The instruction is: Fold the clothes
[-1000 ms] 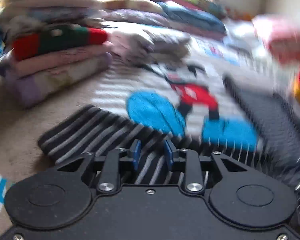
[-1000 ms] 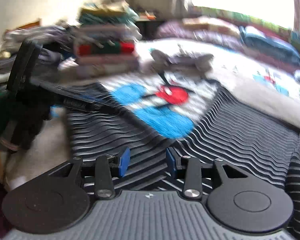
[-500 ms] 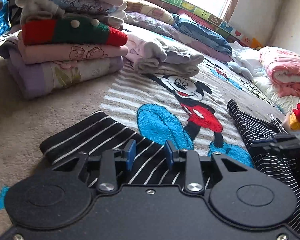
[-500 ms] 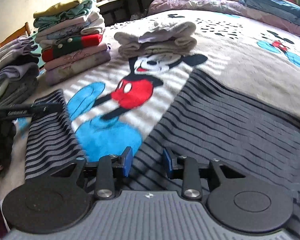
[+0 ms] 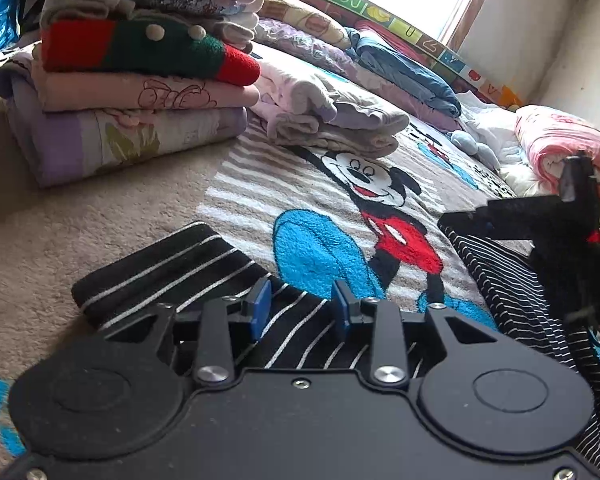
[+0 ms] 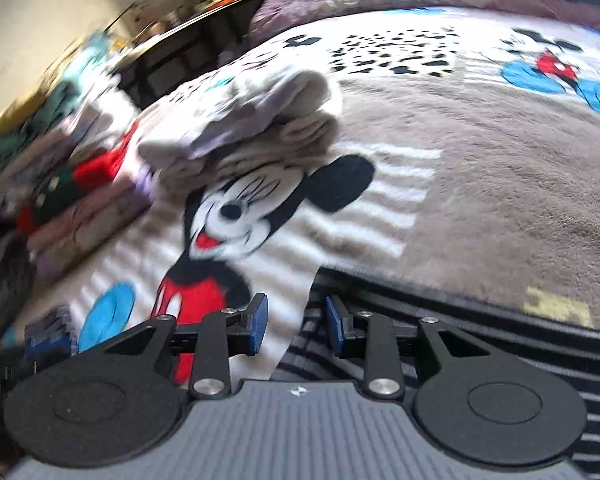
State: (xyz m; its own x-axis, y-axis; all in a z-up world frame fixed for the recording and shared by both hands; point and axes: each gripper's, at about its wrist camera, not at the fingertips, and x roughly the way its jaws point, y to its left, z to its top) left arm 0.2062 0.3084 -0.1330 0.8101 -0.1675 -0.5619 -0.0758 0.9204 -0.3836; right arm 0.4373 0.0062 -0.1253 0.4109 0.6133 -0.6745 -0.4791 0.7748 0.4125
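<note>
A black garment with thin white stripes (image 5: 172, 264) lies on a Mickey Mouse blanket (image 5: 332, 208) on the bed. My left gripper (image 5: 299, 308) is open, low over one striped end, with nothing between its blue pads. My right gripper (image 6: 296, 322) is open over the corner edge of the garment's other part (image 6: 460, 340), with nothing between its pads. In the left wrist view the right gripper's body (image 5: 556, 216) shows at the far right above the striped cloth (image 5: 512, 280).
A tall stack of folded clothes (image 5: 136, 80) stands at the back left, with a small folded grey pile (image 5: 336, 120) beside it. Pillows and rolled blankets (image 5: 560, 148) line the far edge by the wall. The right wrist view is blurred.
My right gripper has swung right and forward to the garment's far corner. My left gripper has stayed over the striped end. Both stay open.
</note>
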